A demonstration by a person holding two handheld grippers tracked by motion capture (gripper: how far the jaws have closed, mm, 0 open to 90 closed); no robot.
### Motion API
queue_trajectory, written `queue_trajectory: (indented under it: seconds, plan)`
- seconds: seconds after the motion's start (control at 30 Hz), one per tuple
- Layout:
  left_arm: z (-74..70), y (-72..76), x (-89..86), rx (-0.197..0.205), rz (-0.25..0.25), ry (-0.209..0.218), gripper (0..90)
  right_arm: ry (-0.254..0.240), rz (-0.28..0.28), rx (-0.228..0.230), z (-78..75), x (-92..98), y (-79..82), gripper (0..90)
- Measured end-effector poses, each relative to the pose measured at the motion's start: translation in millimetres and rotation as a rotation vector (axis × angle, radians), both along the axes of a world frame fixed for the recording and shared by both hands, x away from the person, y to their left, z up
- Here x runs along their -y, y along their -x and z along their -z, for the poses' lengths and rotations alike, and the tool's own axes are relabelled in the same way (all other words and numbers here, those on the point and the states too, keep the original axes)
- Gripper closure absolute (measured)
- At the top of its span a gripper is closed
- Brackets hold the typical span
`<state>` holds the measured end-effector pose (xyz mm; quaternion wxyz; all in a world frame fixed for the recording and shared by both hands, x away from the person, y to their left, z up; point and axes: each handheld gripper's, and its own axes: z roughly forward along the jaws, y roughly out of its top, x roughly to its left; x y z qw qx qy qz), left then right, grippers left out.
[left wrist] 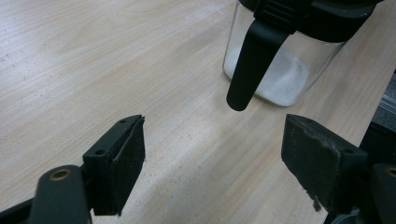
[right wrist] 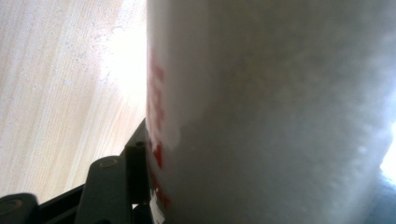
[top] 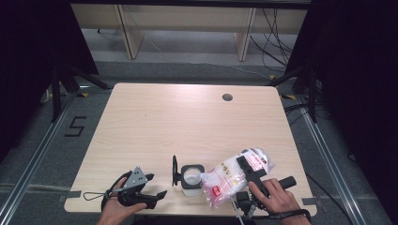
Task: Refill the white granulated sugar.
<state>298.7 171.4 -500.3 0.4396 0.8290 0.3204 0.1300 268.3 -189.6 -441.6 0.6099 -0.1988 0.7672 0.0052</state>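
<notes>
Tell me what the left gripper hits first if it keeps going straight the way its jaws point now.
Probably the black flap hanging from the jar's lid: in the left gripper view it hangs in line with the gap of the open left gripper, with the clear jar of white powder right behind it. Bare table lies between; depth is uncertain.

A lab-style recording bay: black curtains (top: 356, 70) flank a bare wooden surface (top: 187, 122), floor rails (top: 28, 164) run along both sides, loose cables (top: 277, 37) trail behind, and a taped "5" (top: 75, 126) marks the floor.

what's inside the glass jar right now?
White granules lie low in the glass jar. Its lid stands open. The bag beside it hides part of the jar's rim.
</notes>
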Motion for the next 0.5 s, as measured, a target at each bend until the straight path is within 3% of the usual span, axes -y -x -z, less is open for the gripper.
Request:
queue_trajectory:
  seconds: [0.13,0.23,0.27,0.5]
  plan:
    - [0.1,0.1,0.3,0.0,-0.003,0.003,21.2,0.002,-0.003,0.002,-0.3,-0.3,0.2,41.3]
    - [0.1,-0.4,-0.1,0.006,-0.004,-0.001,21.1,-0.024,0.011,-0.013,1.1,0.7,1.2,41.3]
    - [0.0,0.0,-0.1,0.0,-0.002,0.001,21.1,-0.003,0.001,-0.002,-0.8,-0.1,0.8,41.3]
    - [0.9,0.9,0.7,-0.012,-0.017,0.015,21.1,-0.01,0.01,-0.008,0.6,0.7,1.0,41.4]
